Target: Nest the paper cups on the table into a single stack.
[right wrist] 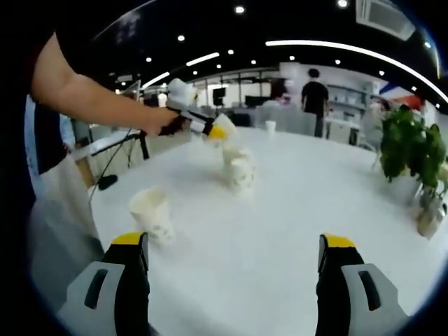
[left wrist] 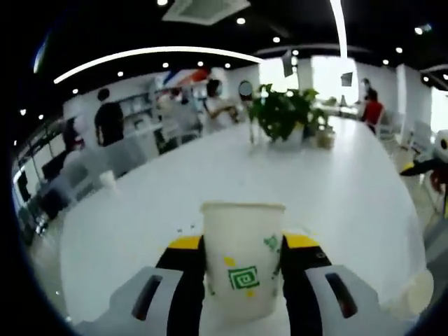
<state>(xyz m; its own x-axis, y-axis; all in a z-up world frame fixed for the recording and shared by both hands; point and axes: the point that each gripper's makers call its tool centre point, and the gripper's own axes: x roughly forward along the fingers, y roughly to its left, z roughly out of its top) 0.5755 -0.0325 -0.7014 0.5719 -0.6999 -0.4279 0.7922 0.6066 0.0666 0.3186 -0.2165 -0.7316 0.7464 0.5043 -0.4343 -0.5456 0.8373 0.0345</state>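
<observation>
Both tongs level | left tongs [left wrist: 242, 260] grip cup [left wrist: 243, 257] | right tongs [right wrist: 234, 260] spread

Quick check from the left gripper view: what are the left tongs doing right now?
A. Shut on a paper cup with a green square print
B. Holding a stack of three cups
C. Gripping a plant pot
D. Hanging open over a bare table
A: the left tongs sit against both sides of a single upright paper cup with a green square print, above the white table.
</observation>
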